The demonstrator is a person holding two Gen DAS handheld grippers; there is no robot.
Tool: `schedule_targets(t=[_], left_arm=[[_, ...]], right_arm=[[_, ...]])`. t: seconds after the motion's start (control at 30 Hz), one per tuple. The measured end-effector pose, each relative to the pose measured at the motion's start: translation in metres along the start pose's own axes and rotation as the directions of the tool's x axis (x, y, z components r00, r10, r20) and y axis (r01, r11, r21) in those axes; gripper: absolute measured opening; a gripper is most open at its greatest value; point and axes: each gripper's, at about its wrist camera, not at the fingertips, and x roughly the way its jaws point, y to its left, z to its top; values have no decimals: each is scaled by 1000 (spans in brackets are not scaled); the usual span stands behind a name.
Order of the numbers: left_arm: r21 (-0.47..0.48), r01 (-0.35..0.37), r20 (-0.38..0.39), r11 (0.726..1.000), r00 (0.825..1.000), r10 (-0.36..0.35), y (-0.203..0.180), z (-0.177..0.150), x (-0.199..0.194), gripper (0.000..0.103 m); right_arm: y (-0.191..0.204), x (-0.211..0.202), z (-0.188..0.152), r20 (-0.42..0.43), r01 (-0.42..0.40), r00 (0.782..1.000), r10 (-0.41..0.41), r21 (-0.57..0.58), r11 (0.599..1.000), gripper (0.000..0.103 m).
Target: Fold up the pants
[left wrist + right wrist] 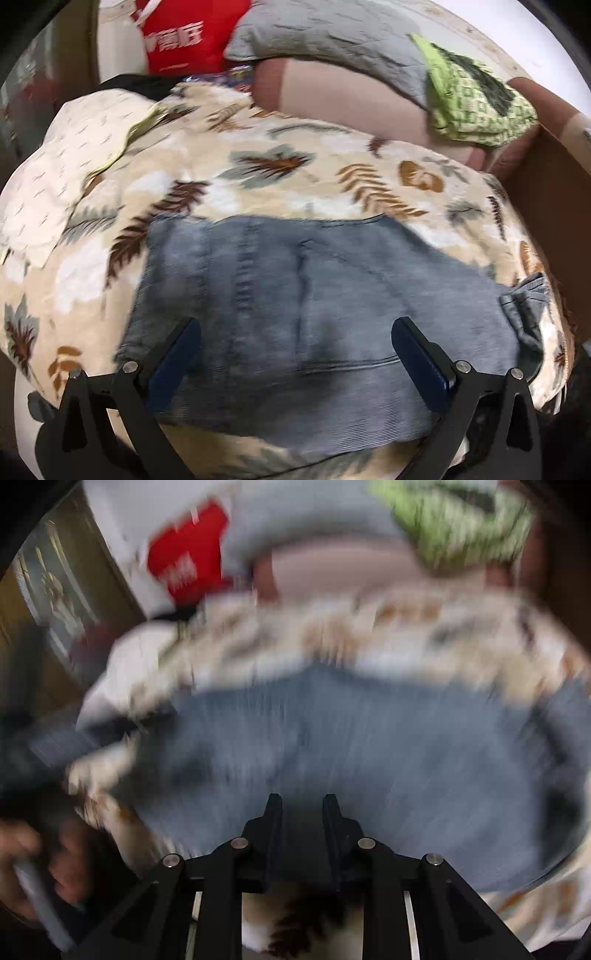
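Folded pants (295, 295) flat on blanket (277, 177); left gripper (295, 354) jaws wide, empty; right gripper (301, 805) jaws narrow, empty, clear of fold.

A leaf-print blanket (280, 173) covers the bed. Far behind it lie a grey pillow (332, 33) and a green cloth (476, 99) to the right, with a red bag (177, 33) far left.

Grey-blue pants (295, 295), folded flat
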Motion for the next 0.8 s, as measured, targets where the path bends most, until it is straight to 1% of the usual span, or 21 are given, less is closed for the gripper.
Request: schedule_targets(t=[0.03,0.07,0.13,0.17,0.2,0.23,0.27,0.3,0.33,0.37,0.4,0.43,0.47,0.5,0.53,0.57,0.63,0.67,0.73,0.77,0.8], left_arm=[[-5,-7,-5,1000,1000,7,3,-2,1,103],[-9,1,-13,1000,1000,-1,3,-4,5,103],[-2,27,-23,1000,999,-27,-6,-5,9,103],[19,52,-30,998,998,-51,-19,-3,15,103],[38,70,-35,997,997,-69,-29,-4,14,103],[61,90,-40,994,995,-88,-41,-6,15,103],[94,117,-40,989,993,-113,-56,-8,15,103],[115,131,-41,985,991,-127,-65,-8,17,103],[141,151,-43,979,988,-146,-74,-11,16,103],[153,159,-43,975,987,-154,-80,-13,15,103],[159,164,-41,974,986,-159,-83,-15,13,103],[159,167,-40,973,986,-163,-84,-16,13,103],[154,173,-43,973,985,-168,-82,-17,13,103],[150,179,-47,972,984,-174,-80,-18,14,103],[142,182,-51,973,983,-176,-77,-19,16,103],[132,181,-52,975,983,-175,-74,-18,20,103],[109,184,-49,977,983,-180,-66,-18,22,103],[98,185,-46,978,982,-181,-62,-18,23,103],[78,197,-46,977,980,-194,-57,-17,25,103],[70,210,-48,975,977,-207,-54,-16,26,103],[67,217,-45,974,976,-214,-52,-16,26,103]], right_arm=[[-6,3,-7,-15,-29,999,29,26,999,25],[-12,-3,-12,5,-47,999,47,49,998,27],[-30,-32,-14,68,-15,998,9,85,996,45],[-41,-52,-13,110,31,993,-43,106,994,65],[-54,-71,-9,143,144,977,-160,121,982,74],[-63,-84,-2,154,272,945,-287,116,955,75],[-71,-93,6,153,398,900,-408,93,912,76],[-81,-97,15,142,507,849,-510,57,860,76],[-89,-95,24,116,590,802,-586,9,808,76],[-92,-89,30,94,625,779,-620,-34,780,76],[-95,-79,35,56,640,768,-637,-99,762,76],[-96,-71,37,21,625,777,-629,-143,768,76],[-96,-62,38,-8,601,791,-612,-180,779,76],[-97,-56,39,-15,596,791,-611,-206,776,76],[-99,-53,42,-20,608,779,-626,-216,764,76],[-104,-49,50,-39,596,789,-613,-194,779,76],[-116,-53,68,-69,533,839,-539,-87,841,76],[-120,-51,74,-82,511,855,-513,-39,859,76],[-122,-42,86,-119,502,858,-500,-16,865,76],[-123,-29,91,-150,493,859,-490,-14,870,76],[-126,-15,94,-196,493,852,-485,-8,870,76]])
